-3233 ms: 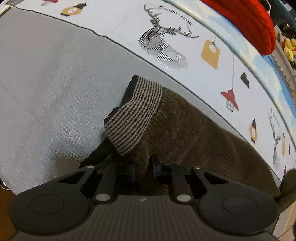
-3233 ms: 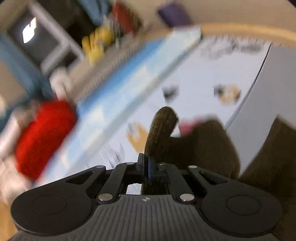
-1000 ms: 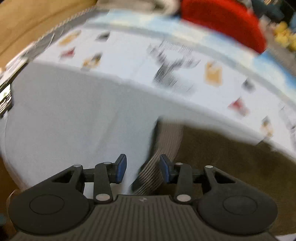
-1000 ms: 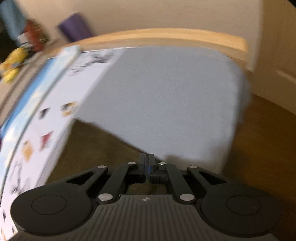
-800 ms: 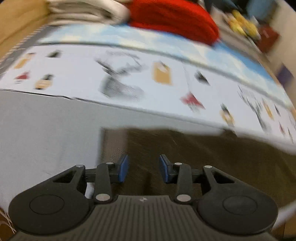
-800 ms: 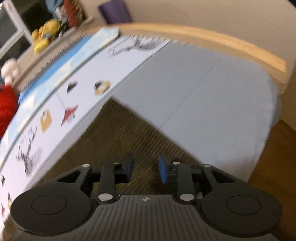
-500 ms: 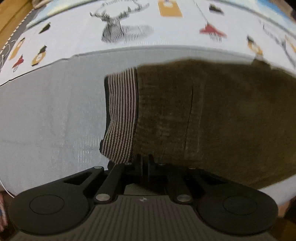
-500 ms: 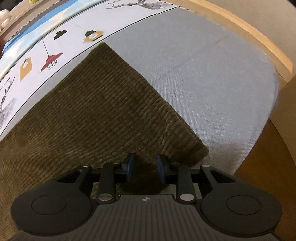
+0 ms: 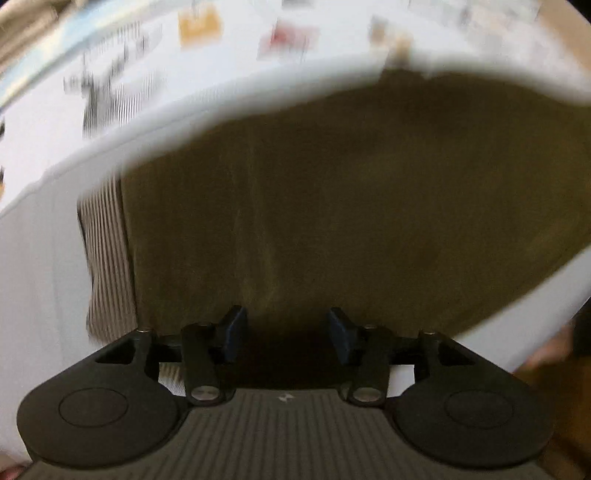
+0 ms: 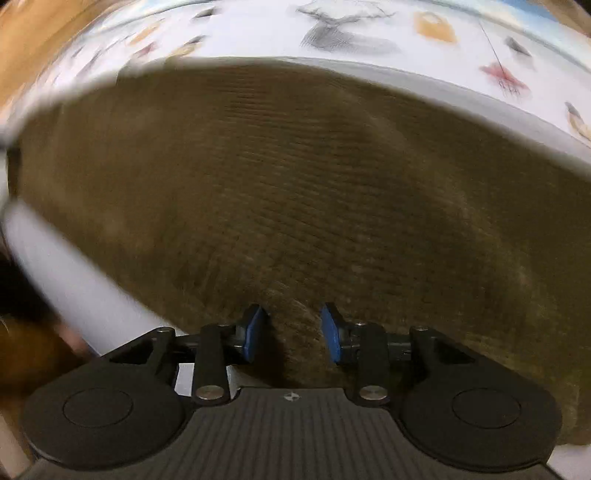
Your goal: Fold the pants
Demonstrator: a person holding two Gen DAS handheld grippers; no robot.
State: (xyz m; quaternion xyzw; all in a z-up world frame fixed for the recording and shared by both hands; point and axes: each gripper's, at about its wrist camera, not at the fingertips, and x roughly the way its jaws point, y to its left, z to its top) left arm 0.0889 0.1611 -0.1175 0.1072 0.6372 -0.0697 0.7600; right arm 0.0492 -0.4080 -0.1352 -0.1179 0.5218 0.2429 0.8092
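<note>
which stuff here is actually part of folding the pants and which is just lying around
Part of the job:
- brown corduroy pants, striped waistband
- left gripper, open
- right gripper, open

Just lying about:
- patterned bedsheet
- plain grey cloth under the pants

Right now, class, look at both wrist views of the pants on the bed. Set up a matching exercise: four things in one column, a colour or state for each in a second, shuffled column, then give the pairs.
Column one:
1. pants
2. waistband
3. left tongs
4. bed cover

Column two:
A. pale, printed with a deer head and lamps
B. olive-brown corduroy, lying flat
C. open, nothing pinched
D. striped, at the left end of the pants

Pairs: 1-B, 2-D, 3-C, 4-A
</note>
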